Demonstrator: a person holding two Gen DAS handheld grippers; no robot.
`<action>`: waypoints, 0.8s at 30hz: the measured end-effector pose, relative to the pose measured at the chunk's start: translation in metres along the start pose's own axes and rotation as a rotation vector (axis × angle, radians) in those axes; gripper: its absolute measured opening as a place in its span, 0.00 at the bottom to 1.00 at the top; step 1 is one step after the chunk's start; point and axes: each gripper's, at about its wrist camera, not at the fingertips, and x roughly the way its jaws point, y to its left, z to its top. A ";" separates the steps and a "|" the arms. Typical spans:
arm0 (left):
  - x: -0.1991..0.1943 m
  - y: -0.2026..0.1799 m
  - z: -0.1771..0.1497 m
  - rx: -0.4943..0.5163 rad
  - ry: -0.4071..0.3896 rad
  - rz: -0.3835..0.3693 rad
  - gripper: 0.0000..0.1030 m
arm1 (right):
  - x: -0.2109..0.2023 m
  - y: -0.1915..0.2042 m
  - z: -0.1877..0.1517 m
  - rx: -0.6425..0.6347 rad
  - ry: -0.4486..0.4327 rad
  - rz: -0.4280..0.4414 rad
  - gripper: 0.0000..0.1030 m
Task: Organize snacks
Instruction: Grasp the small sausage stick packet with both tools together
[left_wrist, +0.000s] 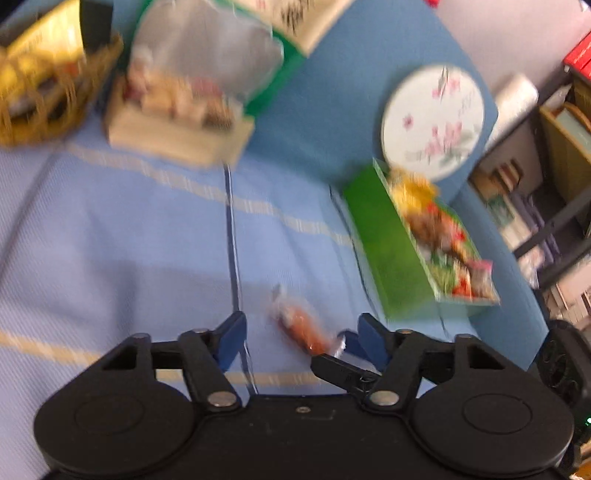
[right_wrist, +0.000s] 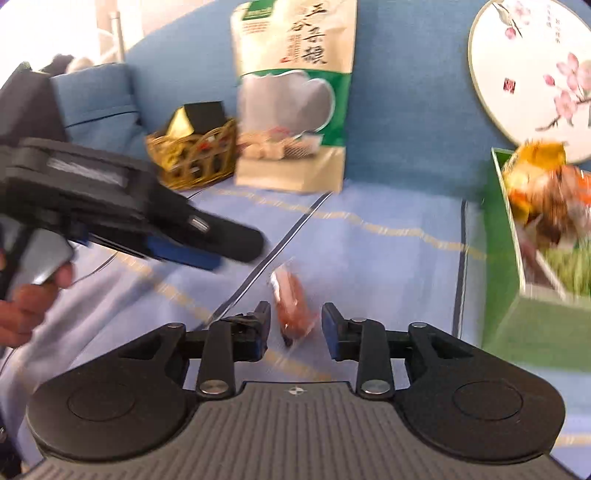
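Green cardboard box (right_wrist: 506, 258) at two o'clock already held snacks, while one clear-wrapped reddish snack (right_wrist: 291, 306) lay loose between the open right claw (right_wrist: 295, 328), ungripped; left claw (left_wrist: 299, 339) gaped empty.

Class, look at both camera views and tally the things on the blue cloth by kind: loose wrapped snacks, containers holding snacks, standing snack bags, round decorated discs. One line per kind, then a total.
Loose wrapped snacks: 1, the orange-brown wrapped snack
Containers holding snacks: 2, the wicker basket and the green box
Standing snack bags: 1, the snack bag
Round decorated discs: 1, the floral disc
Total: 5
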 end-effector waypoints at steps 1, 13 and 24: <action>0.004 -0.002 -0.002 -0.009 0.011 0.012 0.87 | 0.000 0.003 0.000 -0.012 -0.002 -0.003 0.64; 0.038 -0.021 0.016 -0.071 0.017 0.064 0.74 | 0.005 -0.021 0.003 0.059 -0.043 -0.024 0.68; 0.052 -0.054 0.019 0.024 0.025 0.118 0.04 | -0.008 -0.021 0.000 0.073 -0.075 -0.033 0.40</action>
